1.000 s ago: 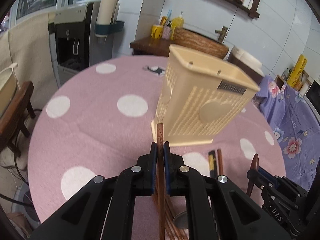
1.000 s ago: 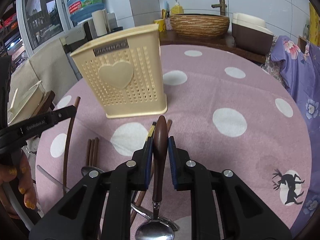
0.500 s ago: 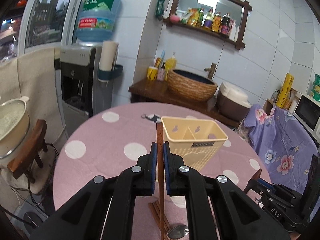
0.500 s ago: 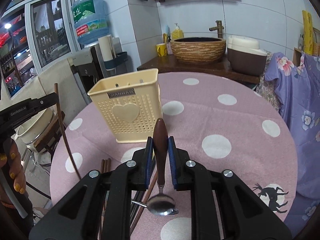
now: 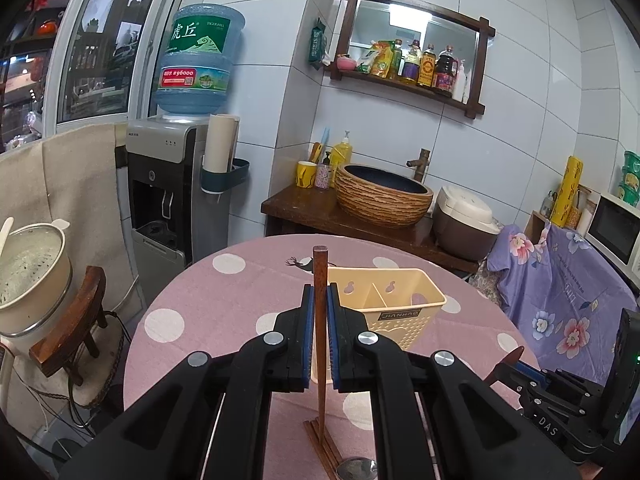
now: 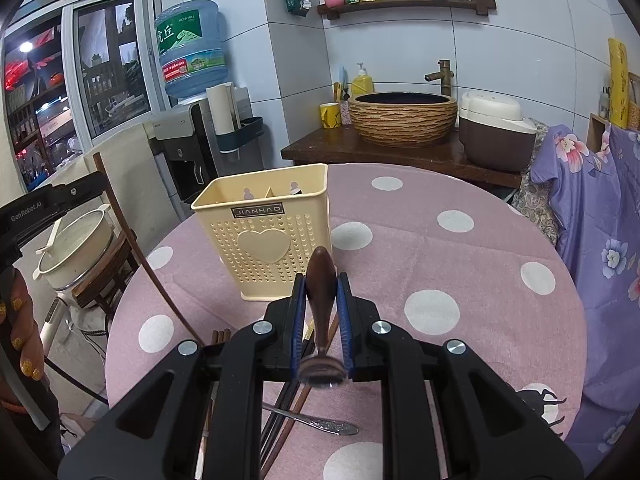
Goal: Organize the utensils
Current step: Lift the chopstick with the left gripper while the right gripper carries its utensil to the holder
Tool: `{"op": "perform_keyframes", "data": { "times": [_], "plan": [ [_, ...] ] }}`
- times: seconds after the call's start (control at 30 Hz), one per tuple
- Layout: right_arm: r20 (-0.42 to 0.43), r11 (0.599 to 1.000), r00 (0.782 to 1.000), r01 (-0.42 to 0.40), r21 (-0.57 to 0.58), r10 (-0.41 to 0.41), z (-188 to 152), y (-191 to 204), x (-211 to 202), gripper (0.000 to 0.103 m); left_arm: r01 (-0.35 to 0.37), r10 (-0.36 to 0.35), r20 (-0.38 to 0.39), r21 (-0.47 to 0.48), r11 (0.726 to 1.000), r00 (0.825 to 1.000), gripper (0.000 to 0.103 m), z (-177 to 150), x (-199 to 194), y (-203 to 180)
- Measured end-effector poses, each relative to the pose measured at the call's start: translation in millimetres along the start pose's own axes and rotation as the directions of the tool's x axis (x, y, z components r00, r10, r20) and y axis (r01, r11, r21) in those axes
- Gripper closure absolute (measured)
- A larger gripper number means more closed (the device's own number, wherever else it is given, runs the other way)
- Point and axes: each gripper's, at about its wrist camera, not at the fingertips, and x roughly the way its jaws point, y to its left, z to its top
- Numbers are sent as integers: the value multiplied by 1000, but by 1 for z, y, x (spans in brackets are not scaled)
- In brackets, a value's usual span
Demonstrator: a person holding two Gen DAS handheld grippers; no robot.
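Observation:
A cream perforated utensil holder [image 5: 394,300] [image 6: 268,232] with two compartments stands on the pink dotted tablecloth [image 5: 224,308] [image 6: 460,248]. My left gripper [image 5: 319,304] is shut on a single brown wooden chopstick [image 5: 320,280] that hangs upright in front of the holder; the same chopstick [image 6: 136,240] shows slanting at the left of the right wrist view. My right gripper [image 6: 322,292] is shut on the dark wooden handle of a spoon [image 6: 320,280], whose metal bowl [image 6: 322,372] hangs blurred below the pads. The right gripper [image 5: 516,360] also shows low right in the left wrist view.
Loose chopsticks [image 5: 320,436] [image 6: 288,392] and a metal-handled utensil [image 6: 320,422] lie on the cloth near me. A water dispenser [image 5: 172,184], a pot on a stool [image 5: 28,276], a basin cabinet [image 5: 380,208] and a flowered cover [image 6: 600,220] ring the table. A person's hand [image 6: 20,336] is at left.
Both grippers have risen with their utensils off the cloth, and the views now look down over the holder's open top. The spoon's bowl has swung up closer under the right pads.

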Motion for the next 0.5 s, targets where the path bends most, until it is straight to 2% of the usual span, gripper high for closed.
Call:
{"op": "perform_keyframes", "data": {
  "times": [0.33, 0.5],
  "plan": [
    [-2, 1000, 1000, -20, -9, 20, 11, 2, -1, 87, 27, -27, 4, -4, 1000, 1000, 96, 12, -5, -3],
    [0, 999, 999, -39, -18, 39, 29, 2, -3, 87, 54, -54, 0, 4, 999, 999, 96, 30, -8, -7]
  ]
}}
